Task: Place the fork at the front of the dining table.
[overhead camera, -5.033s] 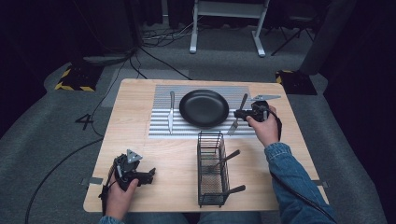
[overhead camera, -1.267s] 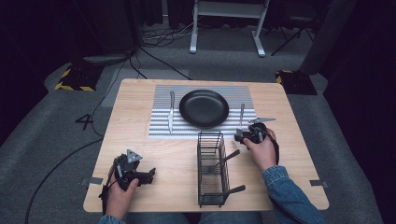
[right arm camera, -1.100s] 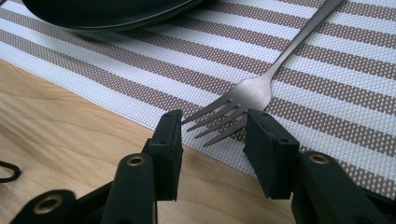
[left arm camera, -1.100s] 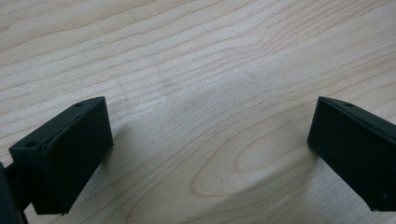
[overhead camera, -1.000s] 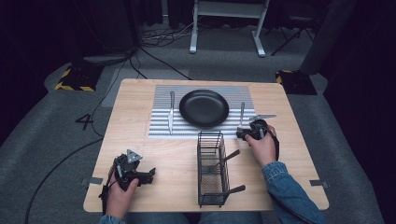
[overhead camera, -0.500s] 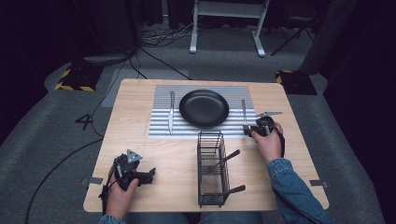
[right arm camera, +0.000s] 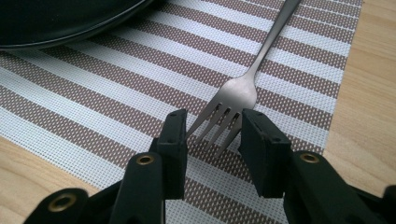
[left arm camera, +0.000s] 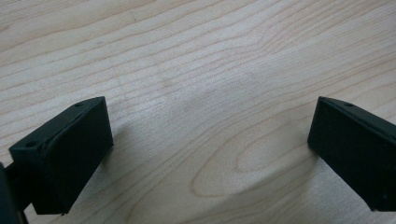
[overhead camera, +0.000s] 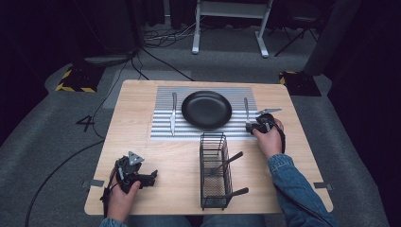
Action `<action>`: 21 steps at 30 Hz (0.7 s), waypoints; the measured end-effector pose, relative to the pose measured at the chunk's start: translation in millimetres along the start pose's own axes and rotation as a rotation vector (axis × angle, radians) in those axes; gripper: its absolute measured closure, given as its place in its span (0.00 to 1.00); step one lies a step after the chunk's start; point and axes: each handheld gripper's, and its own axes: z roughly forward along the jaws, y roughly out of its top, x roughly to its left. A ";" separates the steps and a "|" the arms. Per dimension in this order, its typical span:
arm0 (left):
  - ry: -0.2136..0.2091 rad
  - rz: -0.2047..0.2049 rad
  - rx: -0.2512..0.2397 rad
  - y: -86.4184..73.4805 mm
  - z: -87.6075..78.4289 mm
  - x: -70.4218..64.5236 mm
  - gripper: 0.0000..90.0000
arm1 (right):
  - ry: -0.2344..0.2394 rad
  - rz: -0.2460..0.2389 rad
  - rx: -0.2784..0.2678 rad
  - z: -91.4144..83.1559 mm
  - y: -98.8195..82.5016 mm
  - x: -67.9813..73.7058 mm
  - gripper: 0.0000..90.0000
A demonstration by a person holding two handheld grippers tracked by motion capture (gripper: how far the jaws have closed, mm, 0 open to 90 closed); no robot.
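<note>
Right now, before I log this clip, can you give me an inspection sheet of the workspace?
Surface: light wooden table, striped woven placemat.
Job's things: round black plate; silver metal fork right of it, knife left; black wire basket holding dark-handled utensils.
Clutter: nothing seen.
Grippers: left hand-held gripper open over bare wood; right hand-held gripper jaws either side of fork tines, parted.
Cables: black cables on floor.
Surroundings: grey carpet, white stand legs.

Floor [overhead camera: 56,142]: grey carpet, a white "4" marked left of the table
Cables [overhead camera: 156,56]: dark, trailing across the carpet beyond the table
White stand [overhead camera: 231,23]: far side, two feet visible
Yellow-black striped blocks [overhead camera: 73,80]: near both far corners
</note>
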 end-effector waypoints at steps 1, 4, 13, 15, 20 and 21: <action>0.000 0.000 0.000 0.0 0.0 0.0 0.00 | 0.000 0.000 0.000 0.0 0.0 0.0 0.69; 0.000 0.000 0.000 0.0 0.0 0.0 0.00 | 0.006 -0.014 -0.005 0.3 3.1 -0.2 0.72; 0.000 0.000 0.000 0.0 0.0 0.0 0.00 | 0.004 -0.055 0.006 3.3 7.5 1.3 0.72; 0.000 -0.001 0.000 0.0 0.0 -0.1 0.00 | -0.001 -0.065 0.005 3.4 7.1 2.1 0.72; 0.000 -0.001 0.001 0.0 -0.1 -0.1 0.00 | 0.001 -0.105 0.011 1.8 5.5 7.0 0.74; 0.000 0.000 0.000 0.0 0.0 0.0 0.00 | 0.000 -0.113 0.014 1.1 5.3 8.0 0.74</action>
